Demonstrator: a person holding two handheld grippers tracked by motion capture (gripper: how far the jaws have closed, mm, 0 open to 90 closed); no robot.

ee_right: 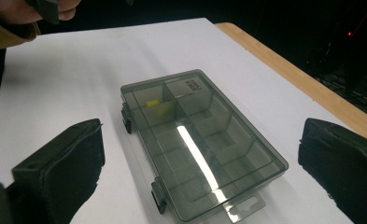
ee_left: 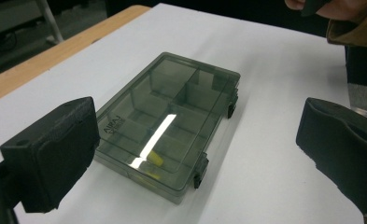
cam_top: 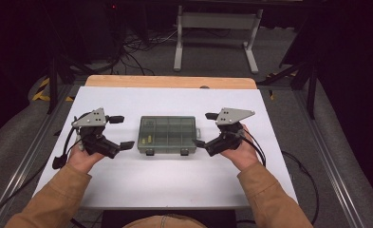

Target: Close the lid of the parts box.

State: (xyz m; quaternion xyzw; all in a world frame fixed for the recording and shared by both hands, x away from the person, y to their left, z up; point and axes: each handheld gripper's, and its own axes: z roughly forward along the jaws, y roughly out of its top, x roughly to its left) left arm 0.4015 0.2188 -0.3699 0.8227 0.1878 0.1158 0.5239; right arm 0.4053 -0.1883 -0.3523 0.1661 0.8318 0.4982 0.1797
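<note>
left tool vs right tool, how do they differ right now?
The left tool sits off the left end of the closed box; the right tool sits off its right end. The left tool points right, the right tool points left. Both have jaws wide open, hold nothing and stand clear of the box.

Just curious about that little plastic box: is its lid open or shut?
Shut. The compartment box lies flat, its clear lid down over the dividers, both black latches seemingly clipped on its front edge.
</note>
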